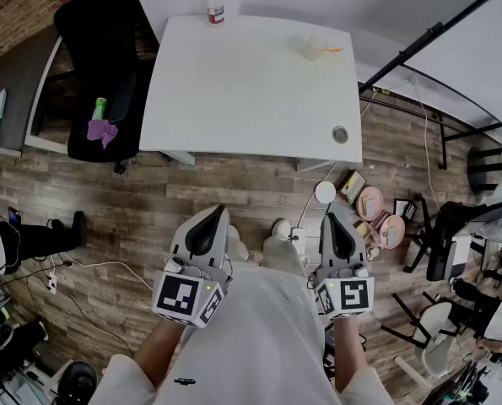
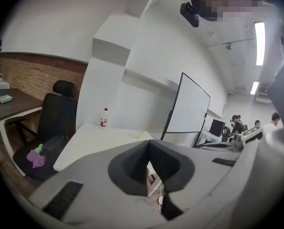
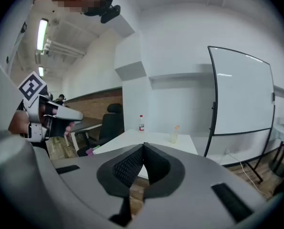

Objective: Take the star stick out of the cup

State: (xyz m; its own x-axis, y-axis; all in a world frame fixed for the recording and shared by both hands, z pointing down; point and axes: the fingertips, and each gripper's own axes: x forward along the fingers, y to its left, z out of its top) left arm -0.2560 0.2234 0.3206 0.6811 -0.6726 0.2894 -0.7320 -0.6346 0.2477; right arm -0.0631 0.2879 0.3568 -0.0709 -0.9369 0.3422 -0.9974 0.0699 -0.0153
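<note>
A clear cup stands near the far right corner of the white table, with the orange star stick leaning out of it. Both grippers hang over the wood floor on my side of the table, well short of the cup. My left gripper is shut with nothing in it, and so is my right gripper. The left gripper view shows the cup far off, beyond its closed jaws. In the right gripper view the cup and stick stand far ahead on the table.
A white bottle with a red cap stands at the table's far edge. A black office chair holding a purple cloth sits left of the table. A whiteboard stand, cables and boxes crowd the floor at right.
</note>
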